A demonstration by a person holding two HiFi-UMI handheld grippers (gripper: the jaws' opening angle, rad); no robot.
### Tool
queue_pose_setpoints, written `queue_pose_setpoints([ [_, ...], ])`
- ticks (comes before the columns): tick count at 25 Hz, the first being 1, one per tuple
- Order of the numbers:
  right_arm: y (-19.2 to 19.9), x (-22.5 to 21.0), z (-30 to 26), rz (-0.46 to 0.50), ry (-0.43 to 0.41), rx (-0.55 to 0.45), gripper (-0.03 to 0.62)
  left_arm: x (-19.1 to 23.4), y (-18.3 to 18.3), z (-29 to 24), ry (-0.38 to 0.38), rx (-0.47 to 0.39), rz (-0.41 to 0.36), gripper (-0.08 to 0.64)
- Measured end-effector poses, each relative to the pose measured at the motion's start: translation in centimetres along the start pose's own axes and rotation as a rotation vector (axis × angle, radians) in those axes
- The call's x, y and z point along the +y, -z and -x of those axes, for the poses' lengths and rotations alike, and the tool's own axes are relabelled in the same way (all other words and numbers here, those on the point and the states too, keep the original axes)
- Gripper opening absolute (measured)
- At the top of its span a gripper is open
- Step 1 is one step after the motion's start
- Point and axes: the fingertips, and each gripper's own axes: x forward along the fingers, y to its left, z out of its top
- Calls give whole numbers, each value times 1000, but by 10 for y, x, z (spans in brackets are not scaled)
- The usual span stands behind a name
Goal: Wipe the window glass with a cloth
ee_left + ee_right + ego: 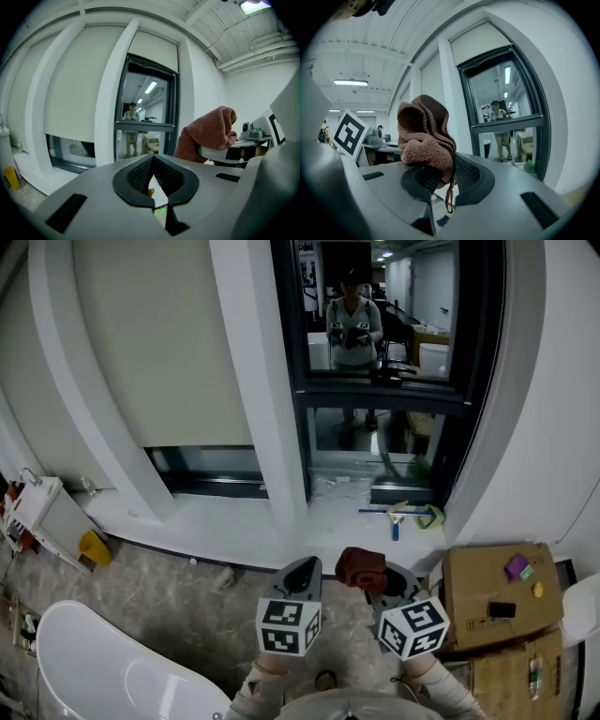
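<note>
- White sill (225,521) runs below the dark-framed window glass (380,324); a blue-handled scraper (396,519) lies on it, and a cardboard box (492,592) sits near right.
- Reflections obscure what lies beyond the glass.
- Both grippers are held near and low, apart from the glass: the right gripper (443,176) clamps a bunched brown cloth (426,136), while the left gripper (152,164) has its jaws pressed together, empty.

Bunched rust-red cloth (425,136) in right claw (440,180)

The left gripper (152,160) has its jaws meeting at the tips, empty. A reddish-brown cloth (212,131) is bunched to its right, near the window (146,110).
</note>
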Motion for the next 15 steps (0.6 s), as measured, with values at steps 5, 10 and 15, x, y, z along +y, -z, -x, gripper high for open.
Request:
queue_pose_setpoints([
  [5, -4, 5, -30, 2, 13, -6, 43, 26, 1, -15, 27, 10, -2, 3],
  [10, -6, 11, -54, 0, 15, -16, 43, 49, 6, -26, 36, 16, 2, 3],
  [15, -4, 12, -73, -1, 25, -7, 43, 68, 8, -40, 46, 32, 11, 3],
])
